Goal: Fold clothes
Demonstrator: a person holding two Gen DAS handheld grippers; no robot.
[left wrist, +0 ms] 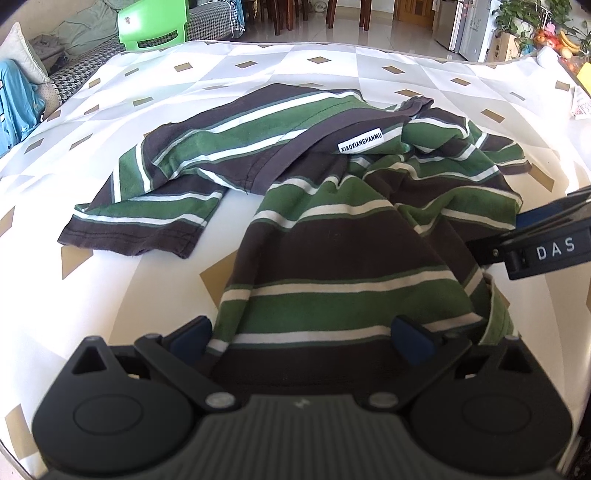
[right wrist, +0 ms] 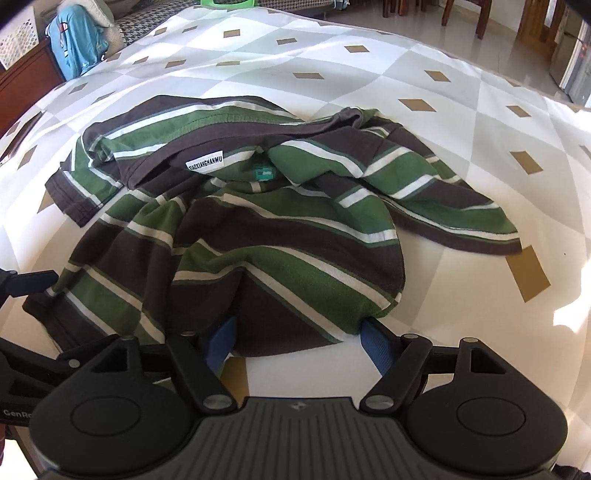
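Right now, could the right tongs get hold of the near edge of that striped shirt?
Probably yes. The right tongs stand open with the shirt hem bunched between them, and nothing is in the way.

Both claws tilt steeply downward, side by side: left claw [left wrist: 310,338] and right claw [right wrist: 299,338] spread wide.

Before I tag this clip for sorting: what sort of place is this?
Probably a home living and dining room: a sofa, wooden dining chairs and a fridge stand beyond the table.
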